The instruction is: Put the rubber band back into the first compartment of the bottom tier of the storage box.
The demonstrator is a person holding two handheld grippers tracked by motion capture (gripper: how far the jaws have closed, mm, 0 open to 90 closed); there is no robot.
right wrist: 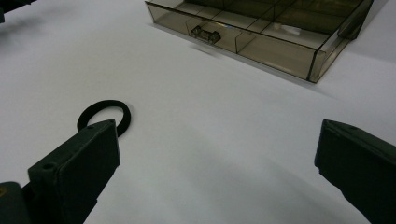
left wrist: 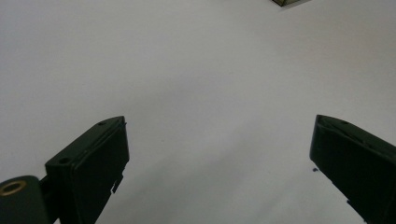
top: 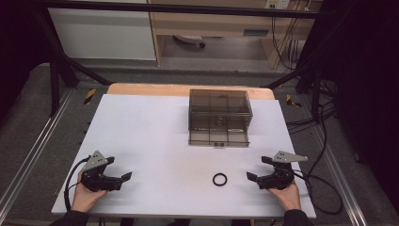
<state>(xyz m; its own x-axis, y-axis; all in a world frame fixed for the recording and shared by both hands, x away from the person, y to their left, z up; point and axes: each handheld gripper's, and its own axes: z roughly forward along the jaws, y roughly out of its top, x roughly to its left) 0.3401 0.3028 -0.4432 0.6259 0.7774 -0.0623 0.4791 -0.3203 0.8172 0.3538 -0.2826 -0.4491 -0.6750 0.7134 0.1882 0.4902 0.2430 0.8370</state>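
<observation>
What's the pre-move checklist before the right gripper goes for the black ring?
1. Right gripper jaws open, nothing between them: ok.
2. Left gripper jaws open, empty, well away from the ring: ok.
3. Black ring lies flat on the white table, nothing touching it: ok.
4. Path from right gripper to ring is bare table: ok.
5. Compartment box lid closed and latched: cannot tell.
6. Box stands apart from the ring, farther back on the table: ok.
</observation>
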